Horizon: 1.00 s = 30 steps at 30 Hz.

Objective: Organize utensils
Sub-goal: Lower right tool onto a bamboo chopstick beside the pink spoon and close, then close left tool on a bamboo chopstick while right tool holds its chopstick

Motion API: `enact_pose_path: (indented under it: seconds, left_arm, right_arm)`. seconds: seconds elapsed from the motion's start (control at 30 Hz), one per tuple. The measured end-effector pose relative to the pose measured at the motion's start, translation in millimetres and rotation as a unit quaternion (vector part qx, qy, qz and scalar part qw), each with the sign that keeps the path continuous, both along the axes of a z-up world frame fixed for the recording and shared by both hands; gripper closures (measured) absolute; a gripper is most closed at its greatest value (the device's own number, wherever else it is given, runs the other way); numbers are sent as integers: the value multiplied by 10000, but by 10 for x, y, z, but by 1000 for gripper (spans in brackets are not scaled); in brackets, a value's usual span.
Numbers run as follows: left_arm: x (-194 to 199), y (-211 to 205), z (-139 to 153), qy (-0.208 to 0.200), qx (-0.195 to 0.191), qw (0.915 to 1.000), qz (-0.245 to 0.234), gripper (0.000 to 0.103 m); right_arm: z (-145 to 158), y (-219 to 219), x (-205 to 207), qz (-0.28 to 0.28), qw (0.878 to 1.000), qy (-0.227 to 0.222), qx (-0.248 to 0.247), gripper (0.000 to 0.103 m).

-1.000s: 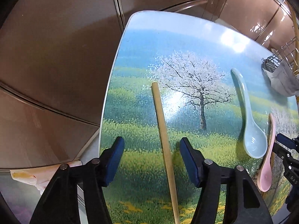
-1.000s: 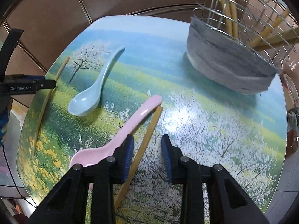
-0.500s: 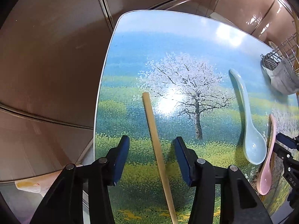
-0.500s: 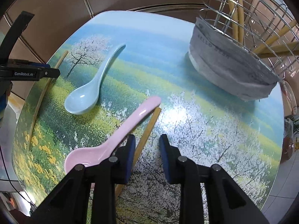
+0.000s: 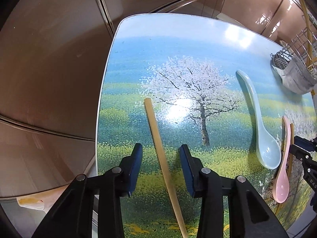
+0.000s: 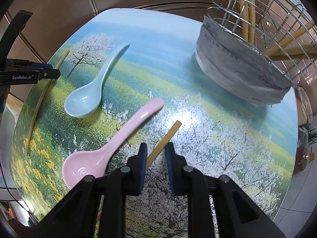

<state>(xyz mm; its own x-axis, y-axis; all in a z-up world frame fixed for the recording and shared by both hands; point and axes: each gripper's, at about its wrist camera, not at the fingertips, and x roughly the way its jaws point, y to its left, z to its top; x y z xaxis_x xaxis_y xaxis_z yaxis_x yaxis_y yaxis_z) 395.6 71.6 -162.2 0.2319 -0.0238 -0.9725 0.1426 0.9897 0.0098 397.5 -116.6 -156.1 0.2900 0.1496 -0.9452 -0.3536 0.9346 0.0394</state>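
Two readable labels: "GenRobot.AI" on left tool (image 6: 45,73), "HELLO BEAR" on grey wrap (image 6: 233,65). Both tools parted, each straddling chopstick; right tool (image 6: 156,156).

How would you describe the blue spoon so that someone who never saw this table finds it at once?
Start at the wire basket wrapped in grey cloth on the painted table. Toward the painted blossom tree lie two ceramic spoons side by side. The blue spoon is the one farther from the basket, pale blue while the pink spoon lies beside a chopstick.
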Motion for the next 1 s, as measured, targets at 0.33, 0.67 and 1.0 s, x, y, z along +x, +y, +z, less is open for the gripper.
enact_pose_path:
  seconds: [0.33,0.67,1.0]
  left_arm:
    - [-204,-265,44,4,-16,9994,-343,93]
    - [-395,-530,43,72,169,9991,-391,96]
    - [-628,-303,307,-403,-167,9990,54,96]
  right_arm:
    - [-23,-42,-148,233,9997,86,-56,96]
    - [-7,28,-436,311,9993,107,-174,97]
    - [324,-81,-795,201,9989,-400,141,97]
